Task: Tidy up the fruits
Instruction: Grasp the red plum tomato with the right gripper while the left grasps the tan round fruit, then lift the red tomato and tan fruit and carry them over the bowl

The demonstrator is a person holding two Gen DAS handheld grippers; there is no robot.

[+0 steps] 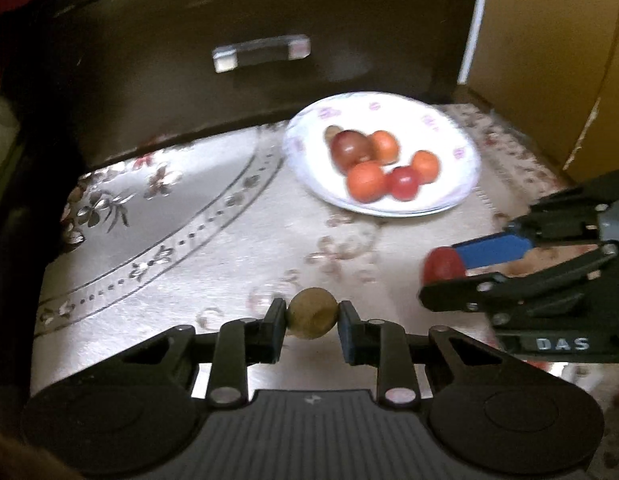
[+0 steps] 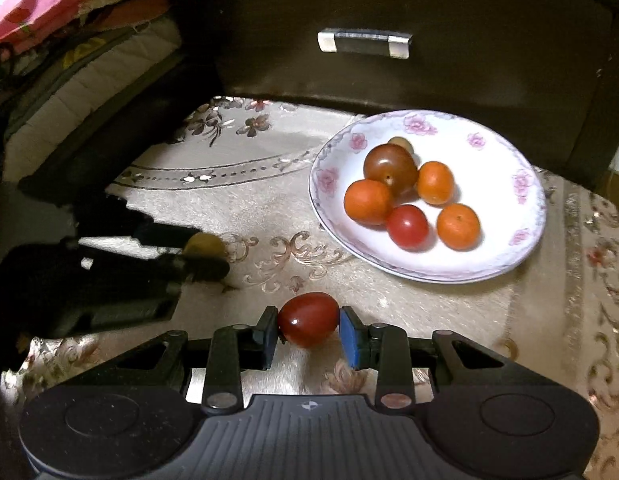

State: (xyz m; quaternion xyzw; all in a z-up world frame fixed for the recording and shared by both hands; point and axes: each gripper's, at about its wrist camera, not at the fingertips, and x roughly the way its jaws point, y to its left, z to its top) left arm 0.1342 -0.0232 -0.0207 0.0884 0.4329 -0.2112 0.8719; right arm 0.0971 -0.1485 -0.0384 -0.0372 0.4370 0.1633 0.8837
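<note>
My left gripper (image 1: 312,312) is shut on a small round tan fruit (image 1: 312,313), held just above the patterned cloth; the same gripper shows at the left of the right wrist view (image 2: 207,254). My right gripper (image 2: 308,320) is shut on a dark red oval tomato (image 2: 308,319), and it appears at the right of the left wrist view (image 1: 445,268). A white plate with pink flowers (image 2: 521,216) (image 1: 461,184) lies farther back and holds several fruits: three orange ones, a red tomato (image 2: 407,227), a brownish tomato (image 2: 390,168) and a small tan one behind it.
A dark wooden drawer front with a metal handle (image 2: 364,44) (image 1: 261,52) rises right behind the cloth (image 2: 269,208). Folded bedding is stacked at the far left (image 2: 69,40). A tan cardboard box (image 1: 549,60) stands at the right.
</note>
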